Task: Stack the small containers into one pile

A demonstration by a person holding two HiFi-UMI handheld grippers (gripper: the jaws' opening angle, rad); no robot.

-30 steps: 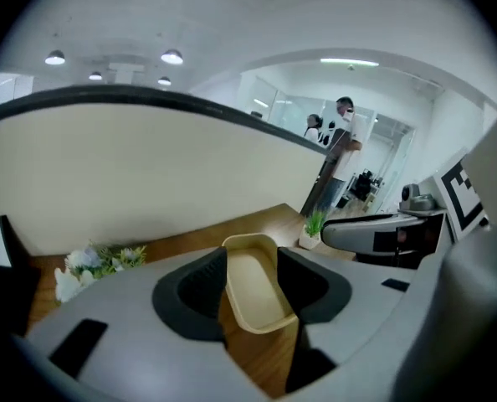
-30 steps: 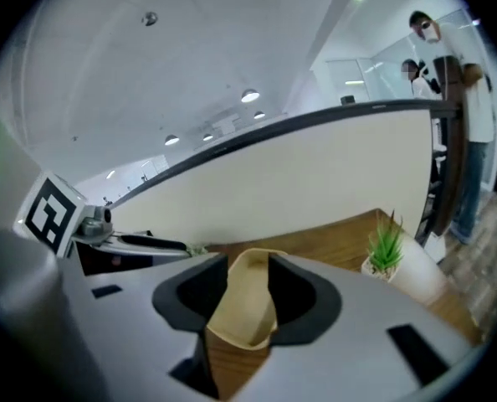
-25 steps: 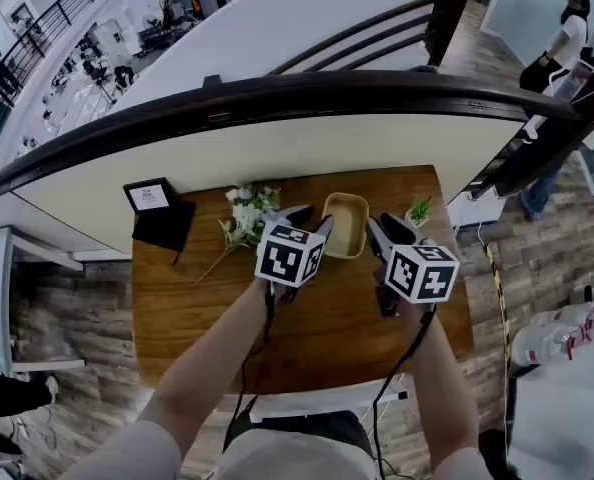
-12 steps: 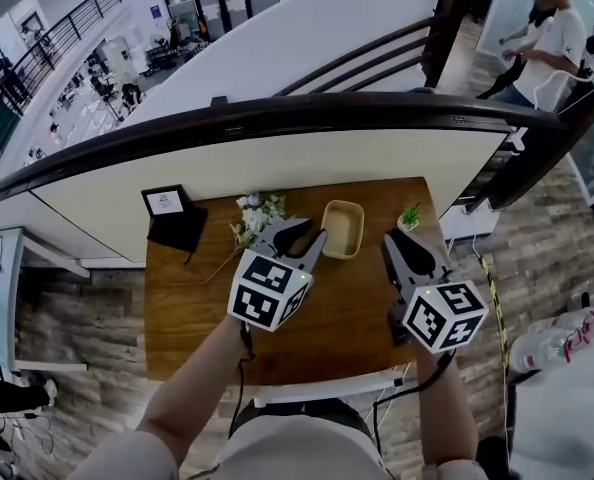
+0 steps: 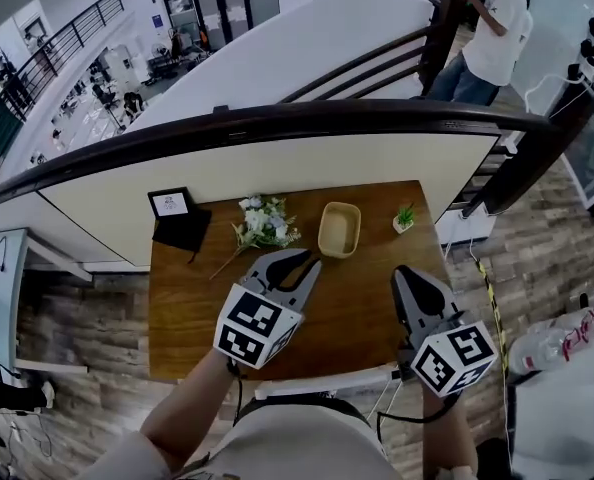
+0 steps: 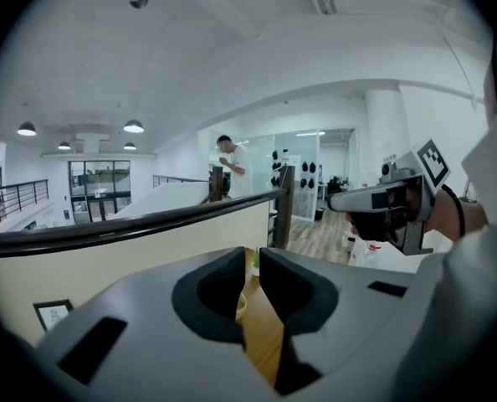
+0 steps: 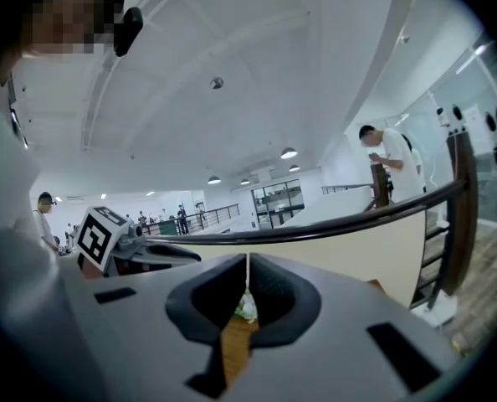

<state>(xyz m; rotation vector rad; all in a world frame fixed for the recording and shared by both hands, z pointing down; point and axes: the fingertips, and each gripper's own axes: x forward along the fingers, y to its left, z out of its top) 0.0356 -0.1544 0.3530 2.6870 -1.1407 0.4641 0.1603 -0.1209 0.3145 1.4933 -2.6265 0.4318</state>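
Observation:
A tan rectangular container (image 5: 339, 230) sits at the far middle of the wooden table (image 5: 347, 318); whether others are nested in it I cannot tell. My left gripper (image 5: 310, 259) hovers above the table, short of the container and to its left. Its jaws have just been closing; a narrow gap (image 6: 252, 262) remains, with nothing in it. My right gripper (image 5: 405, 271) hangs over the table's near right part, apart from the container. Its jaws (image 7: 248, 266) have just been closing and now meet, holding nothing.
White flowers (image 5: 265, 223) lie left of the container, and a small potted plant (image 5: 404, 218) stands to its right. A black framed stand (image 5: 177, 218) occupies the far left corner. A dark curved railing (image 5: 277, 118) runs behind the table. A person (image 5: 487, 38) stands beyond it.
Both grippers have drawn back from the container toward the table's near edge and risen. Their jaws have narrowed. The person beyond the railing has walked left.

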